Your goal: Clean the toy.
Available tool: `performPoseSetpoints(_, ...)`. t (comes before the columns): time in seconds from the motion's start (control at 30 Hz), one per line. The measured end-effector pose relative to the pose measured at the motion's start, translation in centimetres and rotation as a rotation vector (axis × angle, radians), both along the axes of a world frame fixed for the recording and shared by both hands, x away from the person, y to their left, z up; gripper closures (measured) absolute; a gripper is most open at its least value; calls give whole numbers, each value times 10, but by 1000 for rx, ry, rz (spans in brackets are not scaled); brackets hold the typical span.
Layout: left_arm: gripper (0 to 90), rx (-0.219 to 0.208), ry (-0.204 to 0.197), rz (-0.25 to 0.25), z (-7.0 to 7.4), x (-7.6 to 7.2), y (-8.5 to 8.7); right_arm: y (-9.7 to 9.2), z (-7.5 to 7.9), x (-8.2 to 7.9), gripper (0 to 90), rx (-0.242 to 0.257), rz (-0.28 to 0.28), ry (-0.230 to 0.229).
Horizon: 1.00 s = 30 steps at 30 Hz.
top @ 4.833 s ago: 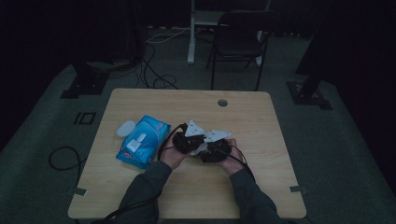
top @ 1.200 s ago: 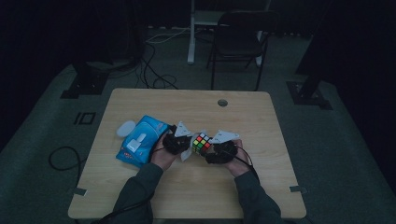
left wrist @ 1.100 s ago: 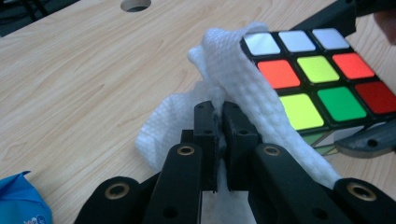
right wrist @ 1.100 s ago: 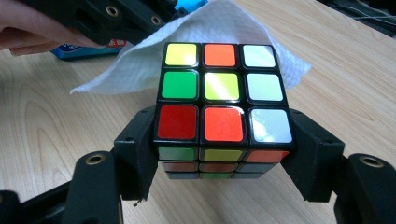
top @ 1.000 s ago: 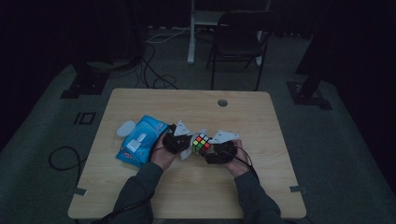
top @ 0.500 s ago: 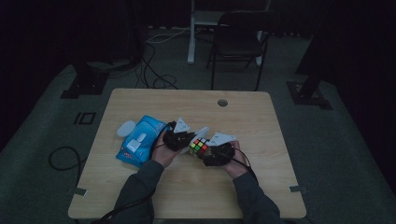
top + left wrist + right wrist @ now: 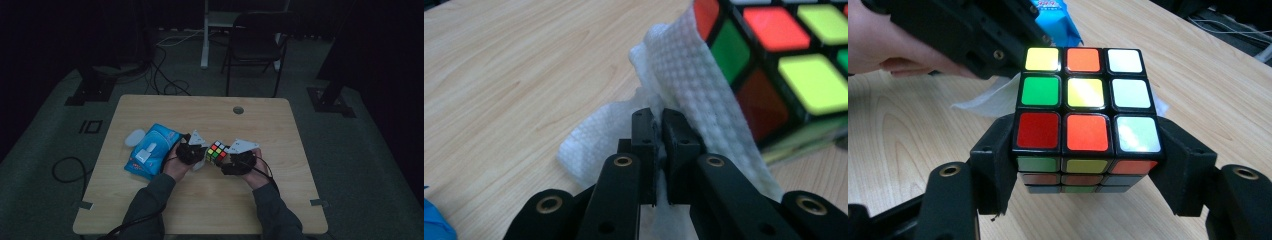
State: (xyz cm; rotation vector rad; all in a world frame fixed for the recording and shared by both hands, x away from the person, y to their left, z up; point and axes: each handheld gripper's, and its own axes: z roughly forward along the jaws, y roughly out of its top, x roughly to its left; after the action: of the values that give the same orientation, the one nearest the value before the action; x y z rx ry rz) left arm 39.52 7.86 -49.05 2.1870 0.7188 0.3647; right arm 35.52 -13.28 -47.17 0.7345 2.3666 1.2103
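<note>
A scrambled puzzle cube point(image 7: 1083, 115) with coloured squares sits between the jaws of my right gripper point(image 7: 1083, 165), which is shut on its two sides just above the table. In the high view the cube point(image 7: 217, 151) is at the table's middle, with the right gripper point(image 7: 227, 159) on its right. My left gripper point(image 7: 658, 131) is shut on a white tissue point(image 7: 704, 95), and the tissue is draped against the cube's side face point(image 7: 774, 60). The left gripper point(image 7: 200, 155) shows on the cube's left in the high view, and its black body point(image 7: 963, 30) rises behind the cube.
A blue pack of wipes point(image 7: 151, 150) lies left of the hands, with a small white lid-like piece point(image 7: 134, 136) beyond it. The wooden table point(image 7: 210, 115) has a cable hole point(image 7: 238, 109) at the back. A chair point(image 7: 260, 35) and floor cables stand behind the table.
Both hands and the cube have shifted only slightly toward the left and nearer since a second ago. Nearly five seconds ago the two grippers were close together with the cube hidden.
</note>
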Motion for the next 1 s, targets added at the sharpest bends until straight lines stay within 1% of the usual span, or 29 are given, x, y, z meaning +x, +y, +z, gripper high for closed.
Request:
performPoseSetpoints(0.1,862,-1,-1,-2,1,-1,1,-1,0,0,344,-1,-4,1)
performPoseSetpoints(0.13,862,-7,-6,-2,3,-2,1,-1,-1,0,345,-5,-4,1)
performPoseSetpoints(0.2,862,-20,-7,-2,5,-3,2,0,-2,0,345,-20,-4,0)
performPoseSetpoints(0.27,862,-30,-12,2,6,-3,3,3,-4,-1,344,-42,2,-13)
performPoseSetpoints(0.43,861,-32,-12,3,8,-3,5,7,-7,-2,344,-45,9,-15)
performPoseSetpoints(0.57,860,-32,5,-11,11,-1,6,8,-10,-3,344,-53,8,-21)
performPoseSetpoints(0.63,860,-33,7,-13,11,-1,6,8,-12,-5,345,-58,10,-28)
performPoseSetpoints(0.7,860,-35,5,-12,12,-1,7,10,-14,-7,344,-70,17,-42)
performPoseSetpoints(0.77,860,-46,2,-10,14,0,7,12,-16,-10,344,-96,14,-62)
performPoseSetpoints(0.93,860,-55,-5,-9,20,1,7,14,-19,-13,344,-113,11,-80)
performPoseSetpoints(0.97,860,-59,-9,-9,23,2,7,16,-21,-15,345,-144,9,-103)
performPoseSetpoints(1.0,860,-61,-11,-9,24,3,7,18,-21,-17,344,-162,11,-118)
